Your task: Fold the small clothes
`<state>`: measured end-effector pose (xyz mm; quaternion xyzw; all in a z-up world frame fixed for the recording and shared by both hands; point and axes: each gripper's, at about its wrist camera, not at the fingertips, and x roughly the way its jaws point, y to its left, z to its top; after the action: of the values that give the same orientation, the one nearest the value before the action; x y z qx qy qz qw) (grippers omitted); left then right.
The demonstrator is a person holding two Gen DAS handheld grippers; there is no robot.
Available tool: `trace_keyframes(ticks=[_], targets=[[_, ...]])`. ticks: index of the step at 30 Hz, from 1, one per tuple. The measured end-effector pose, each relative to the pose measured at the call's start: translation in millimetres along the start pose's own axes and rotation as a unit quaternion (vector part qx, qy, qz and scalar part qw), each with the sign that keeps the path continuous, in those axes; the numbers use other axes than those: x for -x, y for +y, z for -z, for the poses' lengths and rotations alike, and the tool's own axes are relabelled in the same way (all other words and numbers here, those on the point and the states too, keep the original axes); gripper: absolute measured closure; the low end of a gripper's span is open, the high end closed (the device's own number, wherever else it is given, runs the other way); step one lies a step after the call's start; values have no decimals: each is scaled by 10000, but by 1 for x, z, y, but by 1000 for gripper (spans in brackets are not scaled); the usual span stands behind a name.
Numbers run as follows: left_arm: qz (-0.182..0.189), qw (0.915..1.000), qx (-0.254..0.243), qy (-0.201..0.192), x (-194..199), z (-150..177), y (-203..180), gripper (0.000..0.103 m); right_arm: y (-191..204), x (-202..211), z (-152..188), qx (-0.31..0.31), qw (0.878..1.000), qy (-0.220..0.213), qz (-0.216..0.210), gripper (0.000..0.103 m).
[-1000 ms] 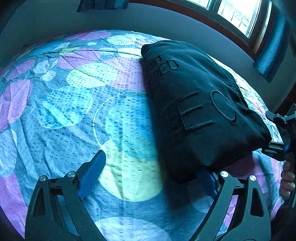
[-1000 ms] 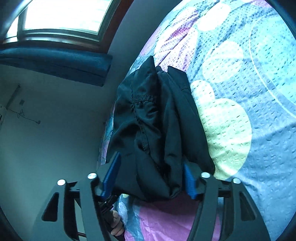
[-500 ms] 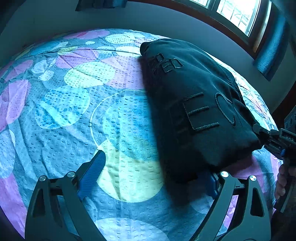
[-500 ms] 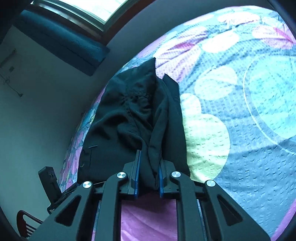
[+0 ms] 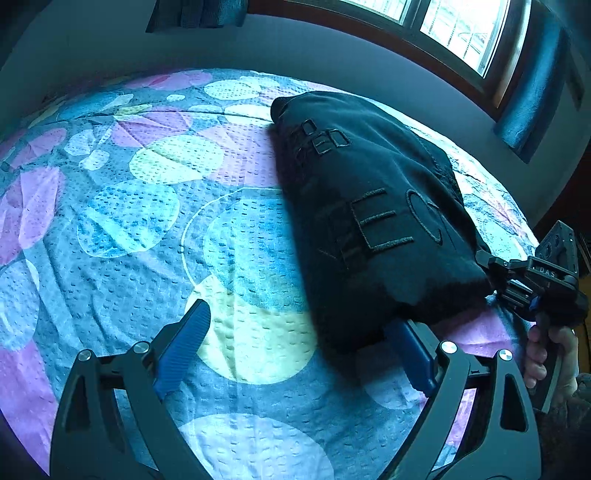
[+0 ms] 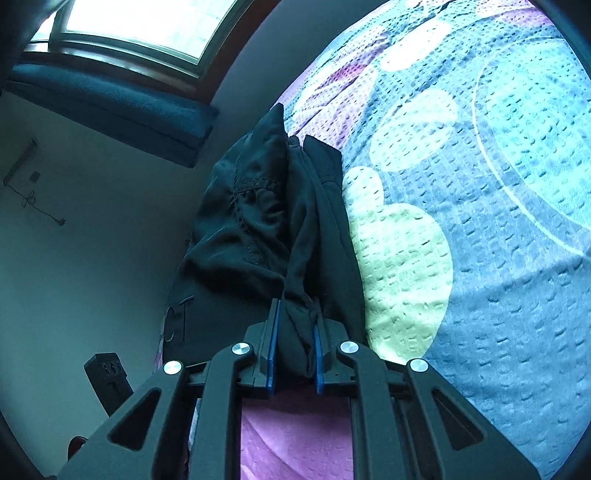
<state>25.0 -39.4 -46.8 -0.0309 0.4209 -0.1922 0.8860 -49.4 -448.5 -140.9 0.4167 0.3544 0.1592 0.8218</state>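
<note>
A black folded garment [image 5: 369, 206] with raised lettering lies on the patterned bedspread [image 5: 147, 229], right of centre in the left wrist view. My left gripper [image 5: 299, 332] is open; its right finger sits under the garment's near edge, its left finger is over bare bedspread. My right gripper [image 6: 294, 339] is shut on a bunched edge of the garment [image 6: 273, 229]. In the left wrist view it [image 5: 495, 273] grips the garment's right corner.
The bed is bounded by a wall and a window [image 5: 454, 26] at the back. A dark curtain [image 6: 110, 107] hangs under the window. A small black device [image 6: 109, 376] stands by the bed's side.
My right gripper has closed on the garment's bunched edge, having been open around it a second ago. The left gripper has stayed open in place.
</note>
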Motion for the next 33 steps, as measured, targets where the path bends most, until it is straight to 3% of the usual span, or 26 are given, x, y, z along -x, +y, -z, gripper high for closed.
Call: trace_keyframes(ticks=[21, 33], targets=[[-357, 9991, -226, -102, 18, -5, -8, 10, -8, 11, 4, -51, 9999, 12, -90, 90], [-532, 9983, 62, -220, 31, -9, 6, 10, -9, 11, 2, -87, 9998, 39, -152, 90]])
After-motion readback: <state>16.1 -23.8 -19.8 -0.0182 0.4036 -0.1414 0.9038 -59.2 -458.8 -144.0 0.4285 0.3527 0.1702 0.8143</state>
